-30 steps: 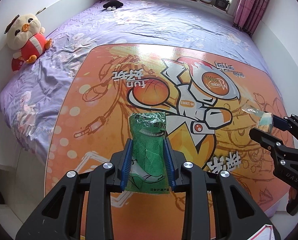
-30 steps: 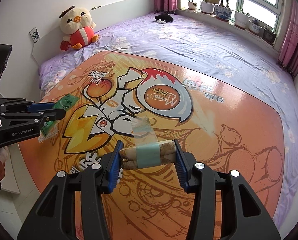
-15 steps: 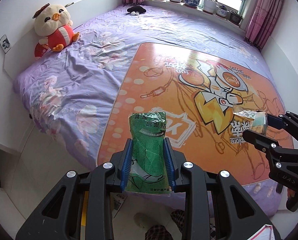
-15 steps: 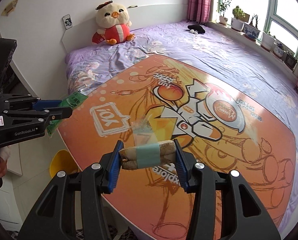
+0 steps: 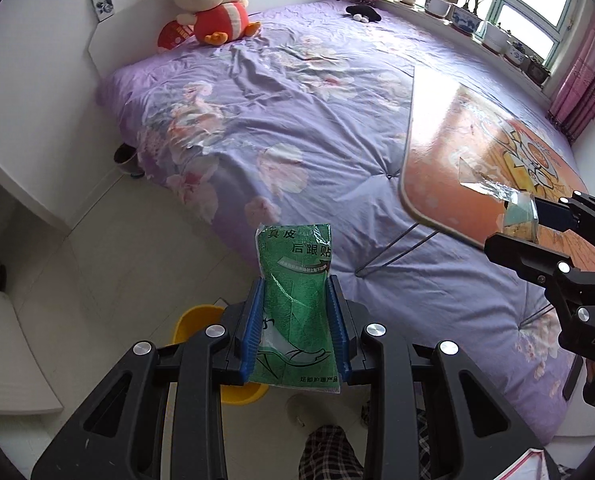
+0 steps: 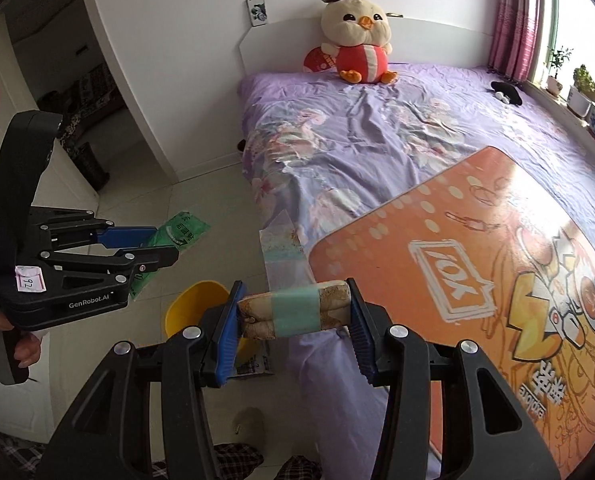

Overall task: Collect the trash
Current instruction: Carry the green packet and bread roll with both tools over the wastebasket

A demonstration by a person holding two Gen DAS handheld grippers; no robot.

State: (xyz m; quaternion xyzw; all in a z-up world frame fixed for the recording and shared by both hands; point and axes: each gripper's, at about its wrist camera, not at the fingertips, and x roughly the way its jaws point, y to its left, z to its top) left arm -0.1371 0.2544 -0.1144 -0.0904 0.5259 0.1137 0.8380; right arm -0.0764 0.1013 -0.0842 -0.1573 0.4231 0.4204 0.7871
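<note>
My left gripper (image 5: 296,286) is shut on a green plastic packet (image 5: 295,292) with white print, held upright above the floor beside the bed. The right wrist view shows that same left gripper (image 6: 165,246) and the green packet (image 6: 179,234) at the left. My right gripper (image 6: 295,292) is shut on a crumpled clear wrapper with a teal band (image 6: 297,310). From the left wrist view, the right gripper (image 5: 515,226) and its wrapper (image 5: 519,218) sit at the right edge. A yellow bin (image 6: 195,306) stands on the floor below both grippers; the yellow bin (image 5: 195,322) is partly hidden.
A bed with a purple flowered cover (image 5: 297,120) fills the room, with an orange cartoon-printed folding table (image 6: 497,280) on it. A plush chick (image 6: 357,38) sits at the headboard. Potted plants (image 5: 461,12) line the windowsill. The person's checked trouser legs (image 5: 329,452) and pale tiled floor (image 5: 109,272) lie below.
Both grippers have swung left off the orange table toward the bed's edge, carrying their trash. The floor and yellow bin have come into view beneath them. Neither grip has changed.
</note>
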